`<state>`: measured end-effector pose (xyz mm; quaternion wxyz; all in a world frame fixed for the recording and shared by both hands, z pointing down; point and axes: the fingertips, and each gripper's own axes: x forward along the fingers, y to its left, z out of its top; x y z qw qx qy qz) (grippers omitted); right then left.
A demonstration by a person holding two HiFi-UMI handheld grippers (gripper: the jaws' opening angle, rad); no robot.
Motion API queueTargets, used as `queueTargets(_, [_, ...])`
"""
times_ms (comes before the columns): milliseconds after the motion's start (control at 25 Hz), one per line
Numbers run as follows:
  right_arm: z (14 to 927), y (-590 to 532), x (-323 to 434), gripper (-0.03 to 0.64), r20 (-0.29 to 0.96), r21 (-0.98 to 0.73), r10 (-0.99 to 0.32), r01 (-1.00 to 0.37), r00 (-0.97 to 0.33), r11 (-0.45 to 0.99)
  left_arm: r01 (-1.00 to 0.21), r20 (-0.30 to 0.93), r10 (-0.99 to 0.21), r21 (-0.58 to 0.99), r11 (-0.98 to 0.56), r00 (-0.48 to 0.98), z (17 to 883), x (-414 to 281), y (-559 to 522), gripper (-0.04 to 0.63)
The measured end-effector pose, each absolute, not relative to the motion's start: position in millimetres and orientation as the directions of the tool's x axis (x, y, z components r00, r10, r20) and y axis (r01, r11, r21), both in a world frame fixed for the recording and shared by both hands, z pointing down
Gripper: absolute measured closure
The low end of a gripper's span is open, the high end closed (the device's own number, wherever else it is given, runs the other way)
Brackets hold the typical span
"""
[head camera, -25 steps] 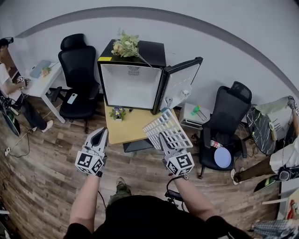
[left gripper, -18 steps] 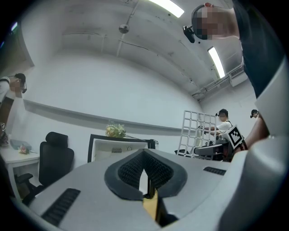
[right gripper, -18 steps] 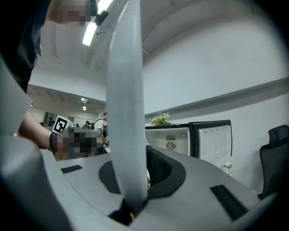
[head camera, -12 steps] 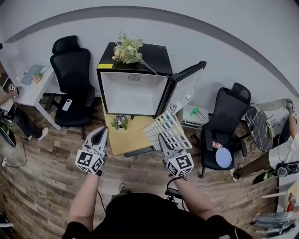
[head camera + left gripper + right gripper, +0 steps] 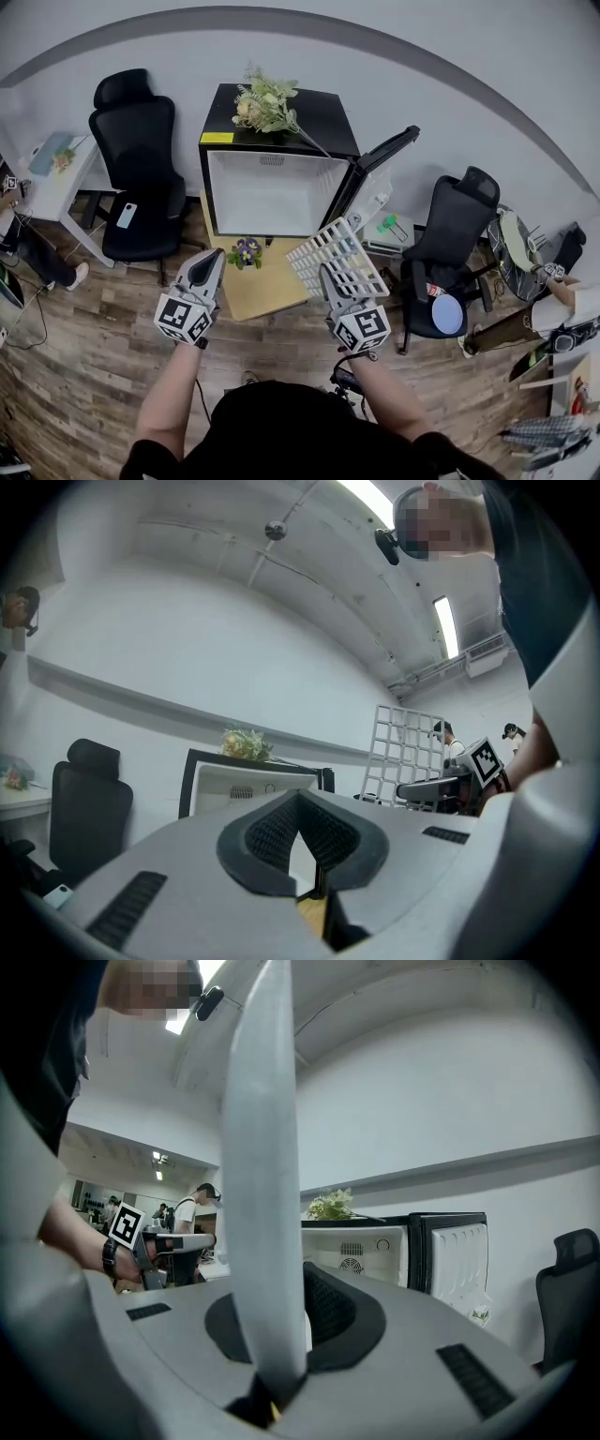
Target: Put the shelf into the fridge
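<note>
Roughly midway: wire shelf (image 5: pixel 335 258) clamped by its near edge in the right tool (image 5: pixel 328 277), tilted above the wooden counter (image 5: pixel 258 286), well short of the open mini fridge (image 5: pixel 267 192). Sliding in left to do. Left tool (image 5: pixel 212 259) pinched together, empty. Shelf edge-on between the pads only in the right gripper view; grid pattern only from the head view.

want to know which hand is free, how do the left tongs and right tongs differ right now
The left tongs are shut on nothing; the right tongs are shut on the edge of the white wire shelf. The left tongs have open air ahead of them, while the shelf rises tilted out of the right tongs. Both are held at a similar height, pointing toward the open fridge.
</note>
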<state>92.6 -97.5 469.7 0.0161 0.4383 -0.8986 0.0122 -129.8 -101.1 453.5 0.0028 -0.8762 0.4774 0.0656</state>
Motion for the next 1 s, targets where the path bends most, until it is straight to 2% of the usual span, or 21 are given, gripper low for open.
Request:
queueTargets(400, [473, -118, 79, 0.569, 0.037, -0.004, -0.785, -0.786, -0.618, 0.618, -0.824, -0.121, -0.824, 0.068, -0.563, 0.553, 458, -131, -127, 0.578])
queueTargets(1000, [489, -173, 78, 0.569, -0.003, -0.079, -0.697, -0.695, -0.717, 0.715, -0.864, -0.071, -0.863, 0.018, -0.503, 0.5, 461, -103, -173, 0.578])
